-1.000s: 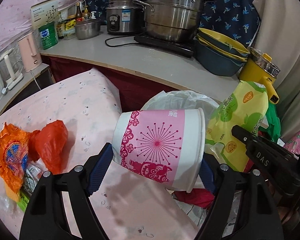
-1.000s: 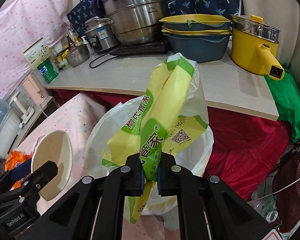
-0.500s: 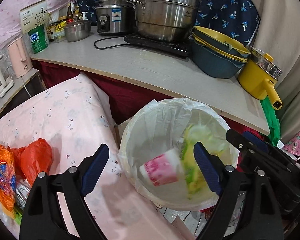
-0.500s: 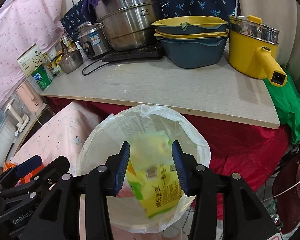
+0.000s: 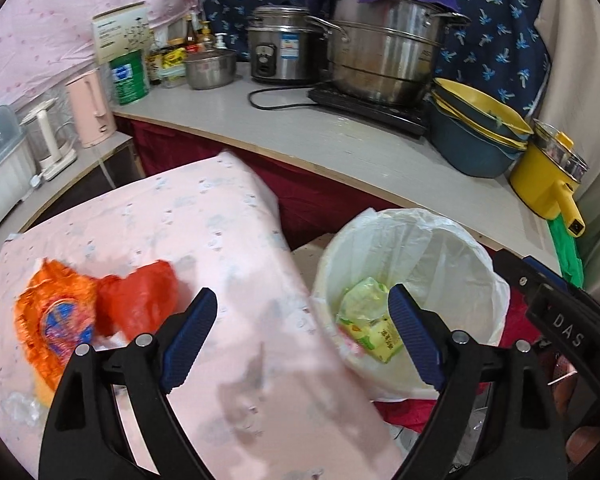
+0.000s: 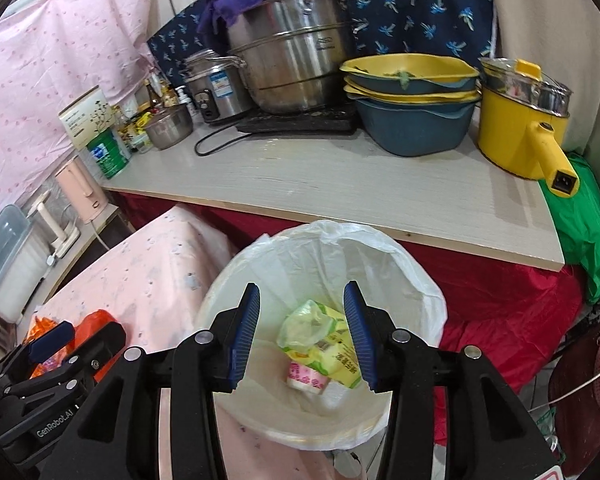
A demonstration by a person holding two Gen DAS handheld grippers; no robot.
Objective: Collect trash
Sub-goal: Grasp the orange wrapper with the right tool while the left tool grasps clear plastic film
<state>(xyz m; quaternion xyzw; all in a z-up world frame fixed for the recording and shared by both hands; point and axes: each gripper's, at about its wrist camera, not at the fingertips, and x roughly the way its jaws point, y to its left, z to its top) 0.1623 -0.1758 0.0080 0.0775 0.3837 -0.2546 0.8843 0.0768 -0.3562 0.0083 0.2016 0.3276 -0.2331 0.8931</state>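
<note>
A white-lined trash bin (image 6: pixel 416 276) stands by the pink-clothed table (image 5: pixel 220 232). In it lie the yellow-green snack bag (image 6: pixel 332 344) and the pink paper cup (image 6: pixel 306 380); the bag also shows in the left wrist view (image 5: pixel 368 320). My right gripper (image 6: pixel 302 336) is open and empty above the bin. My left gripper (image 5: pixel 302 340) is open and empty over the table's right edge beside the bin (image 5: pixel 472 248). An orange wrapper (image 5: pixel 48 320) and a red plastic bag (image 5: pixel 136 304) lie on the table at the left.
A grey counter (image 6: pixel 340 192) behind holds a big steel pot (image 6: pixel 296 60), rice cooker (image 5: pixel 280 56), stacked blue-yellow bowls (image 6: pixel 416 116) and a yellow electric pot (image 6: pixel 520 128). A pink kettle (image 5: pixel 90 108) stands at left. A green bag (image 6: pixel 588 232) hangs at right.
Both grippers opened and dropped the cup and the snack bag into the bin, where they now rest. The left gripper has swung left toward the table.
</note>
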